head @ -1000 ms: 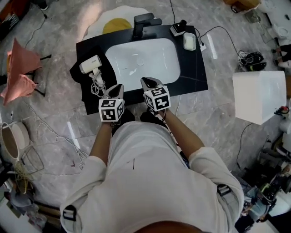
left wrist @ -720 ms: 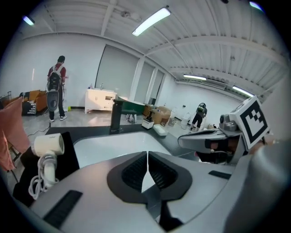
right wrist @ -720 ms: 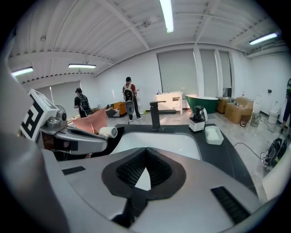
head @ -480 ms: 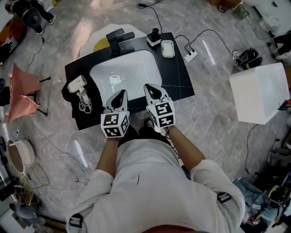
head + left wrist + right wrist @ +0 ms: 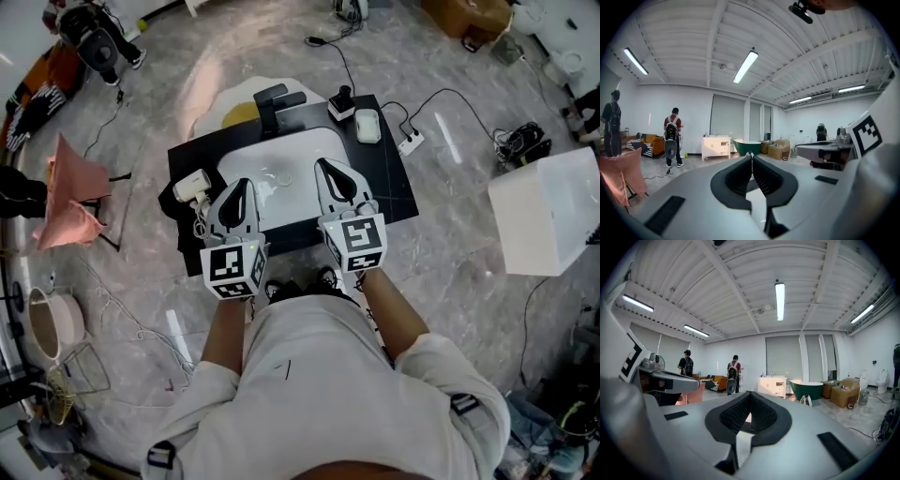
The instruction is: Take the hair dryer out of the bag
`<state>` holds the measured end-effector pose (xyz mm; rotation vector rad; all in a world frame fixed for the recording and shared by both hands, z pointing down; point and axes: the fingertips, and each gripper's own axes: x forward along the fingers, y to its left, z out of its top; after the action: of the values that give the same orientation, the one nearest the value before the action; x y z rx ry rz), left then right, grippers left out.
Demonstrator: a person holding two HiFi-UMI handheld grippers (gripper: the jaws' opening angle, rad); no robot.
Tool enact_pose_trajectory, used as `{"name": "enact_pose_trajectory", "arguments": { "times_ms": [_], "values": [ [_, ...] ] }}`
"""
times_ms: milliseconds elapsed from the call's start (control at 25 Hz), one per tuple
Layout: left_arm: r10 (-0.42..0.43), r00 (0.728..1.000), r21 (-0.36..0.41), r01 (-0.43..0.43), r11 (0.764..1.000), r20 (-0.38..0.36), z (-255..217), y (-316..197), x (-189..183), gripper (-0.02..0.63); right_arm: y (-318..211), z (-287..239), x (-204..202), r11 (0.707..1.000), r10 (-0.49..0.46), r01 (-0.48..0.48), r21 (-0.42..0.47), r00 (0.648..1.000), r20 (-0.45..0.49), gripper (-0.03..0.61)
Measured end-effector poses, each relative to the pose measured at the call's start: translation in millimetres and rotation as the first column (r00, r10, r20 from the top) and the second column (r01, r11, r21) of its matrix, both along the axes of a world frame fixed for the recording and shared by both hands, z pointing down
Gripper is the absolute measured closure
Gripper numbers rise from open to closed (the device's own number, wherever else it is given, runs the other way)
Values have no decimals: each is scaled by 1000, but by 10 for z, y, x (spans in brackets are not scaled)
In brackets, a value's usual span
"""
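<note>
The white hair dryer (image 5: 192,185) lies on the black bag (image 5: 169,204) at the left end of the black table (image 5: 384,187), just left of the white basin (image 5: 292,155). In the head view the left gripper (image 5: 241,185) shows just to the dryer's right and touches neither the dryer nor the bag. The right gripper (image 5: 327,167) is further right, over the basin's right side and well apart from the dryer. Both grippers point toward the far side.

The head view alone shows the dryer, the bag and the table. Neither gripper view shows any of them. The left gripper view looks out level across the room. The left gripper (image 5: 751,156) is clenched there, pads together with nothing between them. Beyond it are two standing people (image 5: 671,138), a white cabinet (image 5: 716,146) and a green tub (image 5: 747,146). The right gripper view shows the right gripper (image 5: 749,394) clenched and empty too. The same cabinet (image 5: 772,385) and tub (image 5: 806,390) stand beyond its tips.
</note>
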<state>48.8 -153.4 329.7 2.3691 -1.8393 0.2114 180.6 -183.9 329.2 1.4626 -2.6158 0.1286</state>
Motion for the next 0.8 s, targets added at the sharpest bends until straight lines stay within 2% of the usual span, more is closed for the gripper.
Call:
{"name": "enact_pose_trajectory", "arguments": {
  "times_ms": [320, 800],
  "values": [
    [-35, 999, 117, 37, 992, -19, -419, 26, -250, 588, 1, -489, -216, 993, -10, 12, 121, 1000, -13, 580],
    [-36, 999, 94, 37, 995, -13, -381, 160, -282, 591, 155, -476, -316, 994, -31, 33, 106, 999, -16, 581]
  ]
}}
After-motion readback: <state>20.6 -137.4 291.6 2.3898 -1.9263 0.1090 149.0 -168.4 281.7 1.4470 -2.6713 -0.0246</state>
